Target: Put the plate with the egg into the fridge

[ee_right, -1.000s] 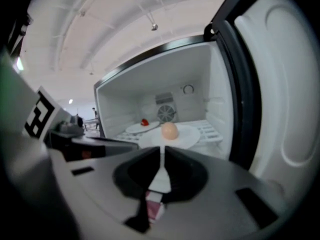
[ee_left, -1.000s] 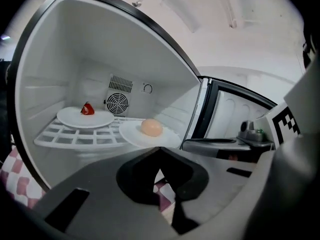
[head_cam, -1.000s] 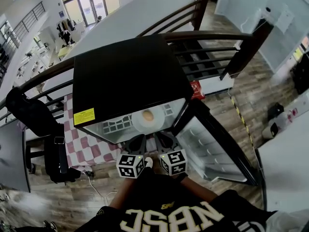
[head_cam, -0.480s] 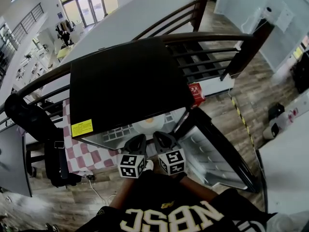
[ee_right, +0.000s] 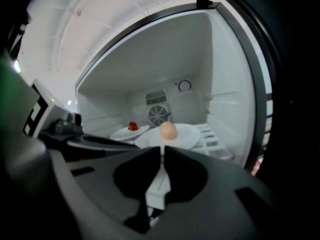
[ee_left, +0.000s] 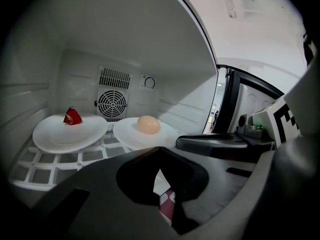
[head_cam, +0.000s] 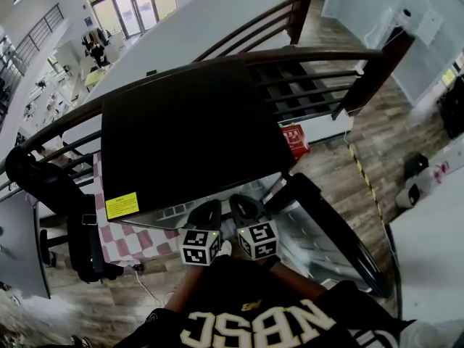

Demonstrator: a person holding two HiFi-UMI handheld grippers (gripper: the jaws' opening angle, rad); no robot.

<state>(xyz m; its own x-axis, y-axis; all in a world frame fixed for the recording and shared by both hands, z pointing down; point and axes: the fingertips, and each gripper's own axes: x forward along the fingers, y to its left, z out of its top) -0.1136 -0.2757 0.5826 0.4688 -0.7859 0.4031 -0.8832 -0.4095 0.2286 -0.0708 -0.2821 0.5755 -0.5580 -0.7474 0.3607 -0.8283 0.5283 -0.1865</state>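
Observation:
The white plate (ee_left: pixel 129 137) with a tan egg (ee_left: pixel 148 124) lies on the white grid shelf (ee_left: pixel 45 162) inside the open fridge. My left gripper (ee_left: pixel 159 149) is shut on the plate's near rim. Beside it, my right gripper (ee_right: pixel 163 150) pinches the same rim of the plate (ee_right: pixel 189 135), with the egg (ee_right: pixel 168 131) just beyond its tips. In the head view both grippers, left (head_cam: pixel 206 213) and right (head_cam: pixel 243 209), reach under the fridge's black top (head_cam: pixel 188 133), which hides the plate.
A second white plate (ee_left: pixel 70 136) with a red piece of food (ee_left: pixel 73 117) sits on the same shelf, to the left of the egg plate. The fridge door (head_cam: pixel 330 230) stands open at the right. A checked cloth (head_cam: pixel 127 230) and a black chair (head_cam: pixel 51 183) are at the left.
Both grippers have pushed forward with the plate. It showed at the fridge's opening a second ago and now lies under the black top, out of the head view.

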